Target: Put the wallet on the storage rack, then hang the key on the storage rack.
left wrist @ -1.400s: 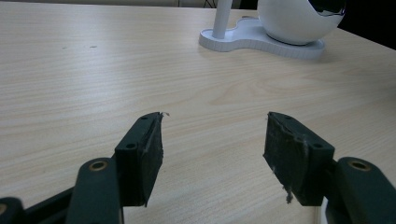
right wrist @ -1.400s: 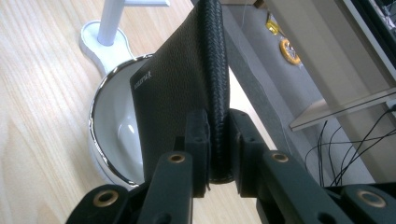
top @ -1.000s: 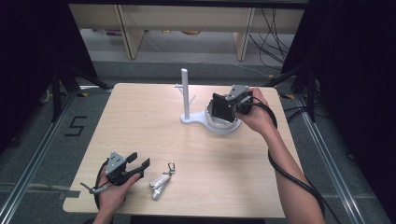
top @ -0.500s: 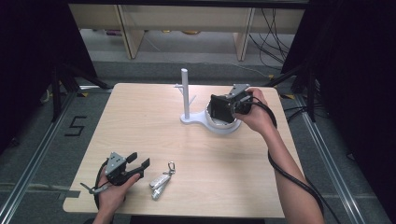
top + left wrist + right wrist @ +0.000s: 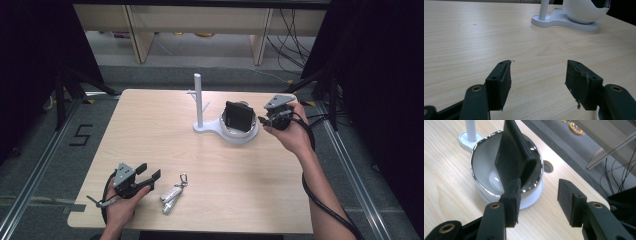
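A black wallet stands on edge, leaning inside the white bowl of a stand with an upright white pole. My right gripper hovers just right of the bowl, pointing at it. Its jaws have just been opening and nothing is between them. In the right gripper view the wallet rests against the chrome-rimmed bowl beyond my right gripper. My left gripper rests open at the table's near left, beside a bunch of keys. The left gripper view shows my left gripper over bare wood.
The stand's flat base and pole sit at the far middle of the wooden table. A round cable hole lies in the tabletop behind the bowl. Shelving and cables stand beyond the table's far edge.
The right gripper's jaws opened off the wallet and the hand drew back to the right of the bowl. The wallet stays leaning in the bowl. The left gripper has not moved.
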The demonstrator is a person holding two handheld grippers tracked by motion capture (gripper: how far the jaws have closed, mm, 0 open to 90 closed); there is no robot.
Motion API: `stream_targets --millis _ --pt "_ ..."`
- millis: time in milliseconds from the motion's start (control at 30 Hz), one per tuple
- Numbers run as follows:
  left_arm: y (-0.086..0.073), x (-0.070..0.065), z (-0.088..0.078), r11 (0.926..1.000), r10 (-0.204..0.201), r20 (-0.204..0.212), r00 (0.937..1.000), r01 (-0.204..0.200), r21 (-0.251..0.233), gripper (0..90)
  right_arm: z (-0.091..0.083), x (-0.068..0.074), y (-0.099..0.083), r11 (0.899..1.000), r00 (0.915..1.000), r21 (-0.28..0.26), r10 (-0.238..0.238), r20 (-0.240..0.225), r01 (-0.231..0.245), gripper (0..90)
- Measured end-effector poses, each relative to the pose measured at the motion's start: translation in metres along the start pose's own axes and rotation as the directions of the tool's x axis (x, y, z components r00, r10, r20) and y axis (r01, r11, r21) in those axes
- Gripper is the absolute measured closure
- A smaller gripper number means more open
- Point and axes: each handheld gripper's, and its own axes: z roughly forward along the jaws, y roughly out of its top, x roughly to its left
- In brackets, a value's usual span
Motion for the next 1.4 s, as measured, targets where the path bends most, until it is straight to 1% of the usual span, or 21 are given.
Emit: stream_targets --millis 200,267,333,367,400,567,700,733,800,833,867,967,1033,1067,1133,1167,1200,1233,1300,1333,1400 --pt "0.0 0.0 0.001 1.0 -0.002 0.007 1.0 0.002 -0.006 36.4 -0.011 0.003 -0.025 0.998 0.998 0.024 0.062 0.009 -0.062 55.6" --pt "0.0 0.0 0.001 1.0 -0.001 0.008 1.0 0.001 -0.006 36.4 -0.013 0.005 -0.036 0.996 0.9961 0.019 0.088 -0.01 -0.088 55.5" --pt "0.0 0.0 0.0 1.0 0.001 0.006 1.0 -0.001 -0.001 36.4 -0.018 0.007 -0.044 0.992 0.9927 0.03 0.121 0.003 -0.121 55.5" --pt "0.0 0.0 0.0 1.0 0.002 0.004 1.0 -0.002 0.001 36.4 -0.019 0.008 -0.048 0.993 0.9934 0.027 0.114 0.005 -0.114 55.4" --pt "0.0 0.0 0.0 1.0 0.003 0.005 1.0 -0.003 0.003 36.4 -0.02 0.01 -0.051 0.99 0.99 0.028 0.141 -0.002 -0.141 55.2" --pt "0.0 0.0 0.001 1.0 0.007 0.013 0.9999 -0.007 -0.006 36.4 -0.024 0.012 -0.068 0.985 0.9867 0.05 0.162 0.003 -0.162 54.6" --pt "0.0 0.0 0.002 1.0 0.001 0.005 1.0 -0.001 -0.006 36.5 -0.023 0.018 -0.081 0.967 0.9695 0.08 0.244 -0.028 -0.241 53.6" --pt "0.0 0.0 0.002 1.0 -0.001 0.003 1.0 0.002 -0.007 36.5 -0.021 0.018 -0.086 0.97 0.9713 0.063 0.236 -0.027 -0.234 53.5" --pt "0.0 0.001 0.002 0.9999 -0.005 0.005 1.0 0.005 -0.01 36.5 -0.02 0.02 -0.095 0.962 0.9626 0.057 0.269 -0.032 -0.267 53.3" --pt "0.0 0.001 0.002 1.0 -0.006 0.001 1.0 0.006 -0.007 36.5 -0.02 0.021 -0.099 0.955 0.9546 0.049 0.295 -0.039 -0.293 53.3" --pt "0.0 0.001 0.002 0.9999 -0.009 0.002 1.0 0.009 -0.008 36.5 -0.019 0.021 -0.105 0.956 0.9557 0.03 0.292 -0.039 -0.291 53.3" --pt "0.001 0.0 0.001 1.0 -0.005 -0.007 1.0 0.005 -0.002 36.6 -0.019 0.025 -0.119 0.931 0.9295 -0.002 0.365 -0.052 -0.366 53.4" --pt "0.0 0.0 0.001 0.9999 -0.006 0.0 1.0 0.006 -0.014 36.7 -0.018 0.028 -0.126 0.923 0.9215 -0.017 0.384 -0.058 -0.386 53.8" --pt "0.0 0.0 0.001 0.9999 -0.008 0.0 1.0 0.008 -0.013 36.8 -0.018 0.029 -0.128 0.91 0.9089 -0.016 0.412 -0.066 -0.414 53.9" --pt "0.0 0.0 0.0 0.9999 -0.006 0.001 1.0 0.006 -0.014 37.2 -0.017 0.028 -0.131 0.923 0.9207 0.004 0.385 -0.062 -0.386 53.7" --pt "0.0 0.001 0.0 0.9999 -0.005 0.0 1.0 0.005 -0.012 37.3 -0.018 0.028 -0.13 0.913 0.9119 0.01 0.407 -0.051 -0.407 53.7" --pt "0.001 0.001 -0.001 0.9999 -0.005 0.003 1.0 0.005 -0.016 37.4 -0.018 0.025 -0.131 0.922 0.9198 -0.005 0.387 -0.067 -0.388 53.7" --pt "0.003 0.001 -0.001 0.9998 -0.007 0.003 1.0 0.008 -0.021 37.5 -0.02 0.025 -0.13 0.911 0.9077 0.008 0.412 -0.078 -0.413 53.6" --pt "0.006 0.0 -0.002 0.9995 0.001 0.005 1.0 -0.001 -0.03 37.7 -0.021 0.027 -0.13 0.906 0.905 -0.008 0.422 -0.056 -0.423 53.7" --pt "0.008 -0.001 -0.003 0.9996 0.005 0.004 1.0 -0.005 -0.027 37.8 -0.021 0.027 -0.131 0.91 0.9065 0.011 0.415 -0.078 -0.415 53.6" --pt "0.012 -0.002 -0.004 0.9994 0.014 0.011 0.9998 -0.014 -0.031 38.3 -0.019 0.031 -0.132 0.902 0.8995 0.007 0.431 -0.069 -0.432 53.6"
